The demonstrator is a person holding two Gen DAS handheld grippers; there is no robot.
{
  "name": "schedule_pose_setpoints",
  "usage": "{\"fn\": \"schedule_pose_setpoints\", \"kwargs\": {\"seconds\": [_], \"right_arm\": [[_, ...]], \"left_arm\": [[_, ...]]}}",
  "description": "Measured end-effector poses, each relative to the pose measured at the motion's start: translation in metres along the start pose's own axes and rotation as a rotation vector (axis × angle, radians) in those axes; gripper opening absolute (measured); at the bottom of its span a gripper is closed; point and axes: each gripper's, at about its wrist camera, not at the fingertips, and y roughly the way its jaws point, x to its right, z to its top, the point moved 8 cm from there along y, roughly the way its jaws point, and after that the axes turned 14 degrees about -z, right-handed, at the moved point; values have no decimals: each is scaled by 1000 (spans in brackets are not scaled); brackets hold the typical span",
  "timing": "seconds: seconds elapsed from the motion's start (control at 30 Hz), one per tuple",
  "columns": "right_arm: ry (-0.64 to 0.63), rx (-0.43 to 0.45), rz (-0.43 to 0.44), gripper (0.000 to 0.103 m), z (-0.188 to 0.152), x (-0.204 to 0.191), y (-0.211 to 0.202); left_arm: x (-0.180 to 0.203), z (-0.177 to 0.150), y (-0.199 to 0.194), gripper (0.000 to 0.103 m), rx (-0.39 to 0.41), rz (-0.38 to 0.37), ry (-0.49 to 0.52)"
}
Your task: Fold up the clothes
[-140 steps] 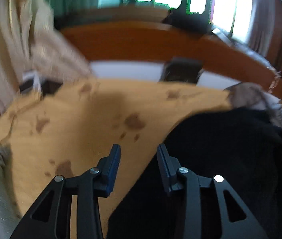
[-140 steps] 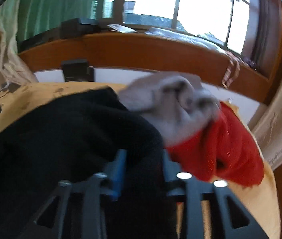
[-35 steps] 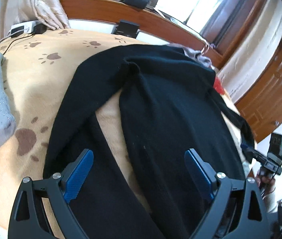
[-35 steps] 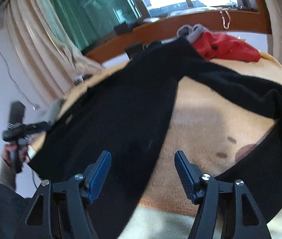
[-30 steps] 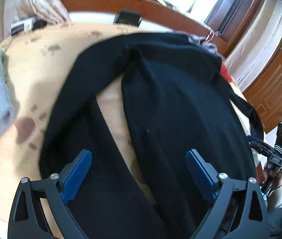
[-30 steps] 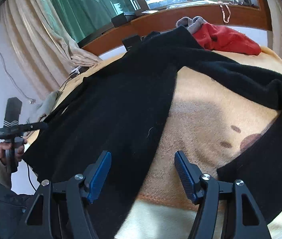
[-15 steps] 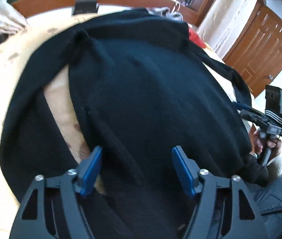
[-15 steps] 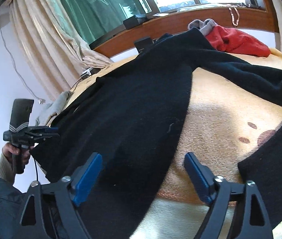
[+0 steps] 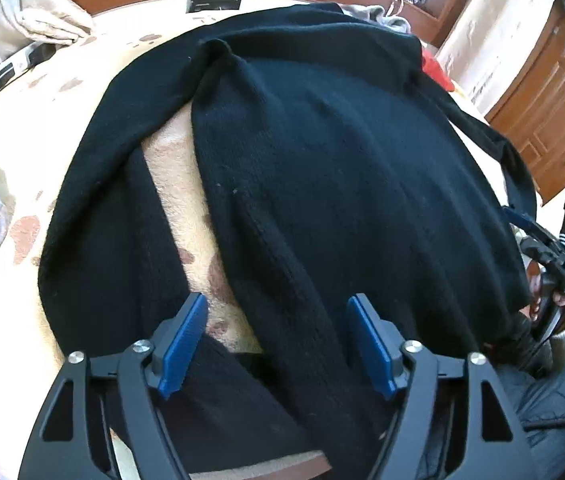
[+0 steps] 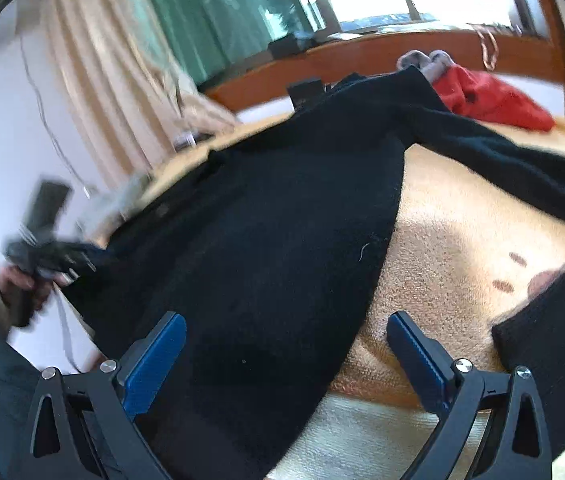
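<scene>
Black sweater [image 9: 342, 160] now flat on bed, both grippers' jaws opening.

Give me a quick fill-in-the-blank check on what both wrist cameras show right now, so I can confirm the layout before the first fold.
1. The garment spread flat on the bed is a sweater coloured ____.
2. The blanket under it carries brown ____ prints.
3. Beyond the sweater's far end lies a crumpled garment coloured ____.
4. The left gripper and the right gripper each hold ____ between their blue pads.

Missing words: black; paw; red; nothing
</scene>
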Motion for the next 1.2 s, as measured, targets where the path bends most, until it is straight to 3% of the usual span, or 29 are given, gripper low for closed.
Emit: {"fn": "schedule_pose_setpoints", "kwargs": {"seconds": [0.13, 0.23, 0.3, 0.33, 0.4, 0.43, 0.47, 0.53, 0.57, 0.67, 0.83, 1.03, 1.13, 1.2], "right_arm": [[-137, -23, -96, 102, -7, -12, 4], [-164, -25, -140, 93, -8, -11, 5], [-175, -22, -176, 66, -9, -6, 3], [-166, -21, -172, 59, -8, -4, 2], [-148, -24, -153, 38, -7, -3, 0], [-147, -25, -146, 37, -7, -3, 0], [-141, -30, -132, 34, -7, -3, -1], [-120, -45, -90, 24, -6, -2, -5], [-106, -54, -62, 13, -5, -1, -8], [-111, -86, -16, 13, -6, 1, -22], [-185, -165, -67, 13, -25, 6, -31], [-150, -177, -51, 17, -25, 16, -29], [-191, -156, -101, 44, -15, 19, -34], [-218, -117, -147, 66, -6, 21, -42]], "left_arm": [[11, -4, 1, 79, -20, -48, 9], [21, -6, 7, 79, -54, -15, 82], [22, -8, 8, 78, -55, -8, 89], [19, -7, 6, 70, -49, -10, 77], [9, -4, 1, 43, -31, 0, 44], [3, -4, -1, 20, -22, -7, 19], [-2, -6, -3, 13, -15, -26, -8], [-4, -15, -8, 10, -17, -51, -20], [-2, -21, -10, 9, -27, -56, -7], [9, -43, -18, 8, -73, -70, 36], [15, -64, -32, 9, -110, -60, 63], [-1, -69, -48, 9, -56, -144, -31], [-8, -61, -71, 13, 54, -157, -61], [-16, -58, -92, 25, 125, -126, -64]]}}
